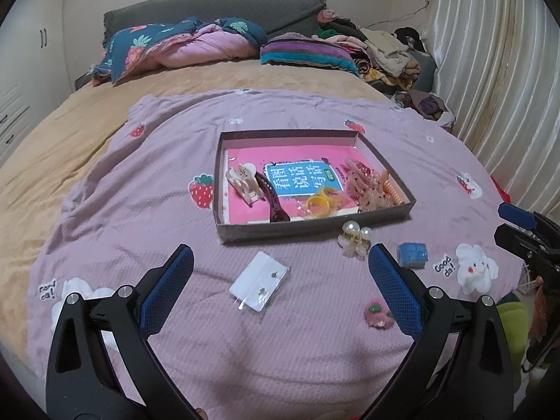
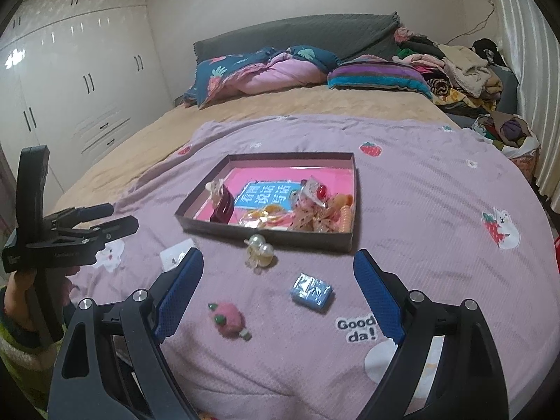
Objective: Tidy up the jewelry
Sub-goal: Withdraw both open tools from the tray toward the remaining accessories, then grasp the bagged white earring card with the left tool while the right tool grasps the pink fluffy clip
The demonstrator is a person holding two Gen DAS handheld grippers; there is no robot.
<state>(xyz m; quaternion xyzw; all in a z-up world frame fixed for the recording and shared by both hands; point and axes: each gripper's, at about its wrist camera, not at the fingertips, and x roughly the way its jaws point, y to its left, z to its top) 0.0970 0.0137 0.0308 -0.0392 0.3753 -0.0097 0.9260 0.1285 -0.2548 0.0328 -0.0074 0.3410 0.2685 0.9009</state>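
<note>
While both hand-held grippers hang over the bed, nothing is grabbed: the left hand-held gripper [image 1: 280, 262] has its blue pads spread wide with nothing between them, and the right hand-held gripper [image 2: 278, 262] is spread just as wide and also empty.

Using the shallow cardboard box [image 1: 315, 225] as the landmark, it sits on the lilac blanket [image 1: 140, 210] spread over the bed. Inside it, on a pink booklet [image 1: 245, 148]:
- a cream claw clip [image 1: 245, 182] and a dark maroon hair clip [image 1: 274, 201] toward its left side
- yellow rings [image 1: 320, 204] near the front wall
- a pile of pinkish scrunchie-type stuff [image 1: 367, 185] and an orange coil tie [image 1: 393, 189] on its right side

Outside the box, all on the blanket in front of its near wall:
- a pearl claw clip [image 1: 355, 241], just beside the front wall
- a white earring card [image 1: 260, 280], further toward the camera and to the left
- a small blue packet [image 1: 413, 253], off to the right of the pearl clip
- a pink fuzzy strawberry clip [image 1: 378, 313], the farthest from the box

A hand [image 2: 21, 290] on the left gripper's handle shows at the edge of the right wrist view.
</note>
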